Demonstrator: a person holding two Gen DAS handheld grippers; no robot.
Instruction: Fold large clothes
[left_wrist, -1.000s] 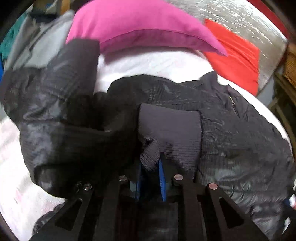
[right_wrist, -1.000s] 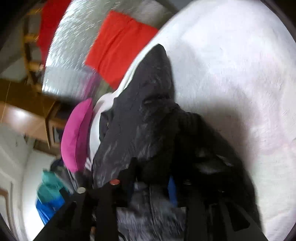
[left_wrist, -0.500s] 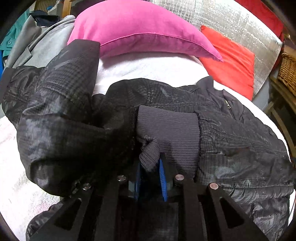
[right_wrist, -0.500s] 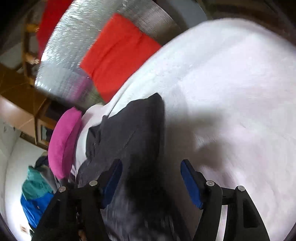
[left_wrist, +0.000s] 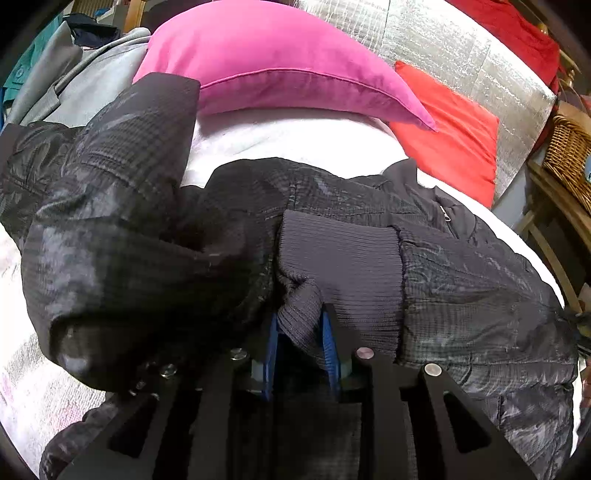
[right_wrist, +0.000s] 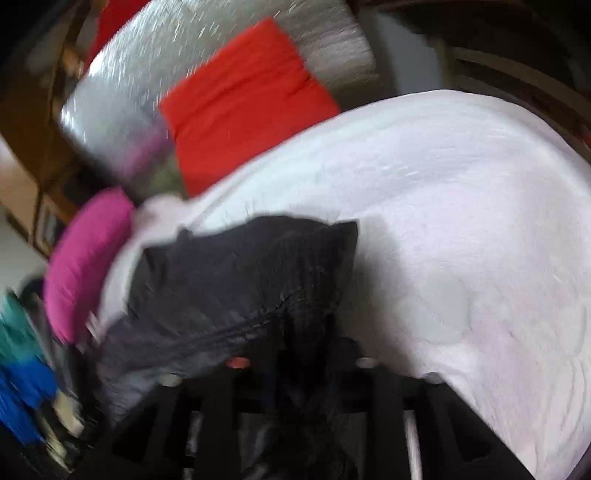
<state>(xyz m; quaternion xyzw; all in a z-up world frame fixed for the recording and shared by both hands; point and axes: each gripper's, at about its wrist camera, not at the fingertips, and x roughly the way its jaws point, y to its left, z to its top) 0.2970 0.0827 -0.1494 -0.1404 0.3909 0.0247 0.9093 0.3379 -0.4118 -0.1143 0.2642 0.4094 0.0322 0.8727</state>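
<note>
Left gripper (left_wrist: 299, 332) pinches jacket (left_wrist: 461, 266) cuff (left_wrist: 343, 258), jaws just easing apart; jacket lies on white bed (left_wrist: 295, 140). Right gripper (right_wrist: 306, 365): grip hidden by blur, can't tell. Best lay sleeve flat w/o bunching.

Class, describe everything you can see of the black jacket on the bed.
The black jacket is a shiny, quilted-looking garment with a ribbed knit cuff and a small zip near the collar. It lies crumpled on the white bed cover, one sleeve folded across its body. The left hand-held gripper has a fold of the cuff between its blue pads, its jaws having just eased open.
</note>
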